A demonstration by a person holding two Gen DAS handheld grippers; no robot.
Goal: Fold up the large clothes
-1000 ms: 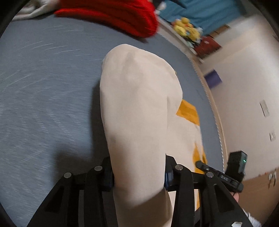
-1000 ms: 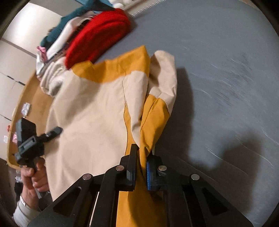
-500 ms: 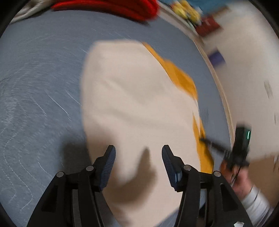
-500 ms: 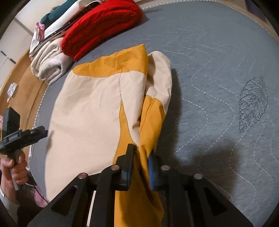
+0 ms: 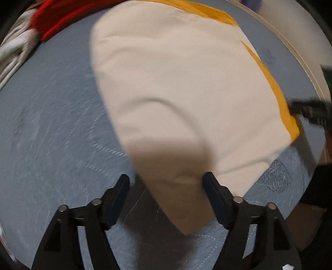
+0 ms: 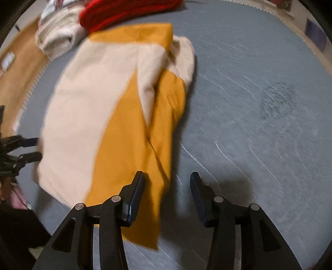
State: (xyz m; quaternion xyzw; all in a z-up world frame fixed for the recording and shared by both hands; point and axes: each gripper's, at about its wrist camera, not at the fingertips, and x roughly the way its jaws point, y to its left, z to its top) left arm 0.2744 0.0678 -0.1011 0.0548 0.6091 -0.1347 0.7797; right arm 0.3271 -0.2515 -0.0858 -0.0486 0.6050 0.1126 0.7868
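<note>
The left gripper (image 5: 166,182) is spread wide, its jaws apart with nothing pinched between them. A cream corner of the garment (image 5: 176,93) lies in the gap between the fingers, shadowed, but neither pad presses it. The right gripper (image 6: 167,182) is also spread, holding nothing; its left finger (image 6: 134,195) sits over the mustard edge of the garment (image 6: 128,128), and whether it touches the cloth cannot be told. Its right finger is over the bare quilt (image 6: 259,145).

The garment lies flat on the grey quilt (image 5: 51,135), folded into a broad panel. From the left wrist it shows mostly cream, with a mustard strip along its far and right edges. From the right wrist, cream covers the left part and mustard the right, with a bunched cream and mustard fold along the right edge.

Beyond the garment, at the far end of the quilt, a red knit (image 6: 124,12) lies beside a pale bundle (image 6: 56,39); the red knit (image 5: 62,18) and white cloth (image 5: 14,52) also show at upper left in the left view. Each gripper appears at the edge of the other's view, the left (image 6: 18,151) and the right (image 5: 309,110). Both views are motion-blurred.
</note>
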